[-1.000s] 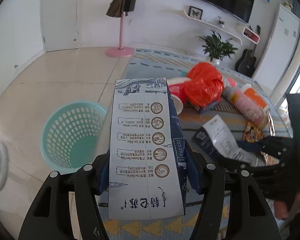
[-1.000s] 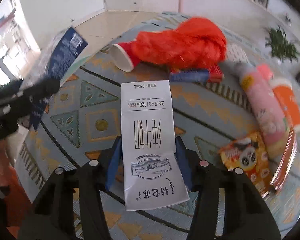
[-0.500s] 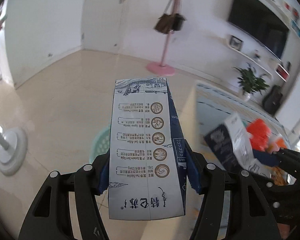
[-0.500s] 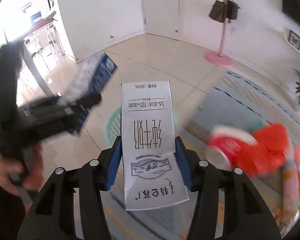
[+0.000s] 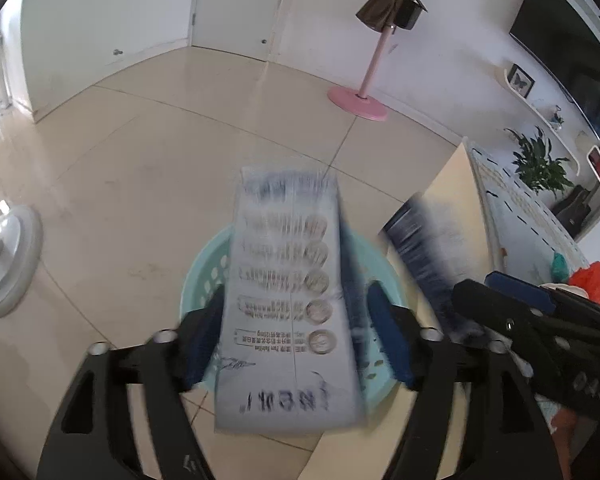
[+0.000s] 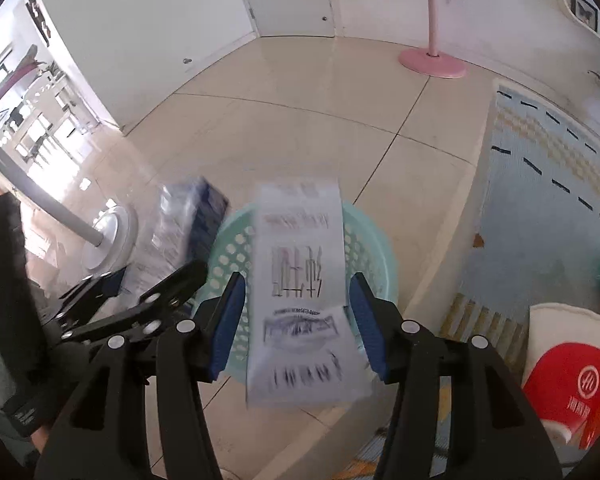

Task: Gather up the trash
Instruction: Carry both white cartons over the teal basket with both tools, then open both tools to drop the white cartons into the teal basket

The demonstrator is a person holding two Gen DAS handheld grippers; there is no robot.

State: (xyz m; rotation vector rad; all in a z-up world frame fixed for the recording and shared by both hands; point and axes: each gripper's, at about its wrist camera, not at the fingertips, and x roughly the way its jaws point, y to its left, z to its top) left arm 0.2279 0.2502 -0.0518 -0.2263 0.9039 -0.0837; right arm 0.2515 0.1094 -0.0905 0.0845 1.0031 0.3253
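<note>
Left gripper (image 5: 296, 344) apart, its milk carton (image 5: 288, 304) blurred, loose above the teal basket (image 5: 208, 276) | right gripper (image 6: 296, 320) likewise apart, second carton (image 6: 300, 292) over the basket | cartons look light, crushable (grip mid-body).

The perforated basket (image 6: 376, 248) is showing mint green; beside it, a white-and-navy carton (image 5: 288, 300), and a red-and-white cup (image 6: 568, 376) lying on blue patterned matting (image 6: 540, 216).

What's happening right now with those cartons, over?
Both grippers open: left, right. Both milk cartons loose above teal basket. Nothing blocking.
</note>
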